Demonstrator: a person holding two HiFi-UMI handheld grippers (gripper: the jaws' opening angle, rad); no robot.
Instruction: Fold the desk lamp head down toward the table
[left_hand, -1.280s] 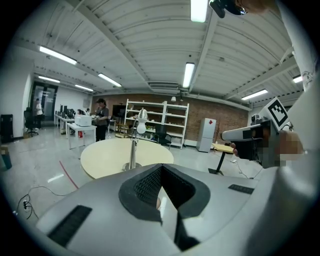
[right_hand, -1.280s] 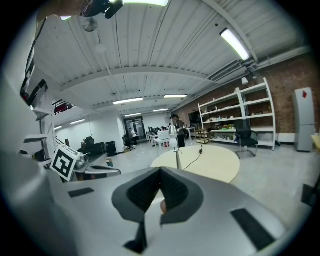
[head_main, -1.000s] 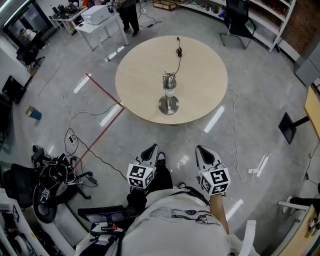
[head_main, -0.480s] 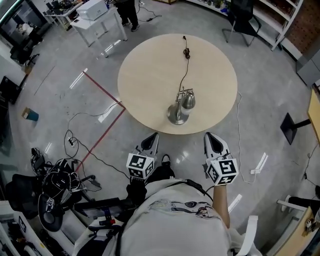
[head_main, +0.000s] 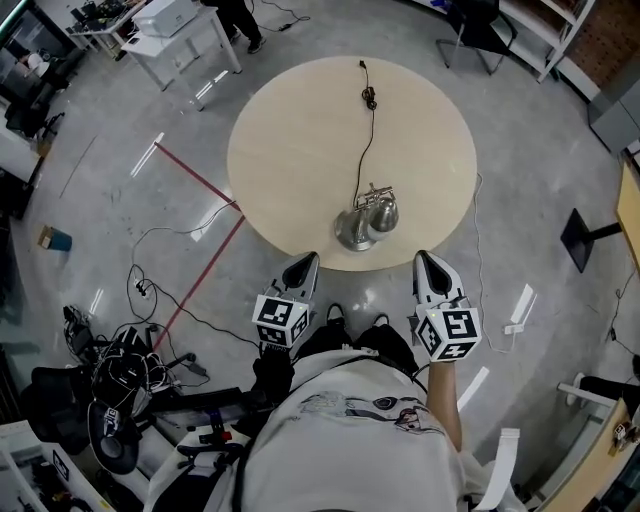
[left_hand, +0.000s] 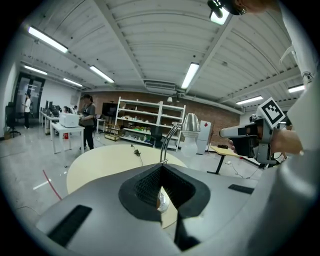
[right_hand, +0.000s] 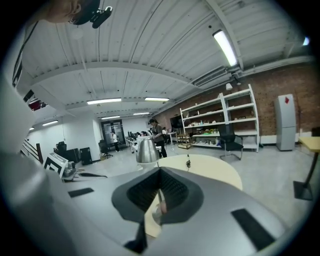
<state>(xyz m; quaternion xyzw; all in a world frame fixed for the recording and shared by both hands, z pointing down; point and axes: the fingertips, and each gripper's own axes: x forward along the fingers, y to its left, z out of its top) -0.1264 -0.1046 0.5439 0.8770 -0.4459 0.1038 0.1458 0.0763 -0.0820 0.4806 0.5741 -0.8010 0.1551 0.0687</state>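
- The round table (head_main: 300, 130) sits in the middle of the floor, and both grippers hang just short of its near edge, touching nothing.
- The desk lamp (head_main: 366, 218) stands close to that near edge, its cord (head_main: 366, 140) trailing away across the top.
- Left gripper (head_main: 305, 262): jaws clenched, empty. Right gripper (head_main: 424, 258): clenched too, nothing pinched.
- The lamp's round base (head_main: 350, 232) looks heavy, but I'd pin it with one gripper anyway.
- The lamp head (left_hand: 190, 122) rides high on its curved neck, not yet folded. Best play: close in and press on top of the shade. Push slowly toward the table so the joint turns rather than the lamp tipping.
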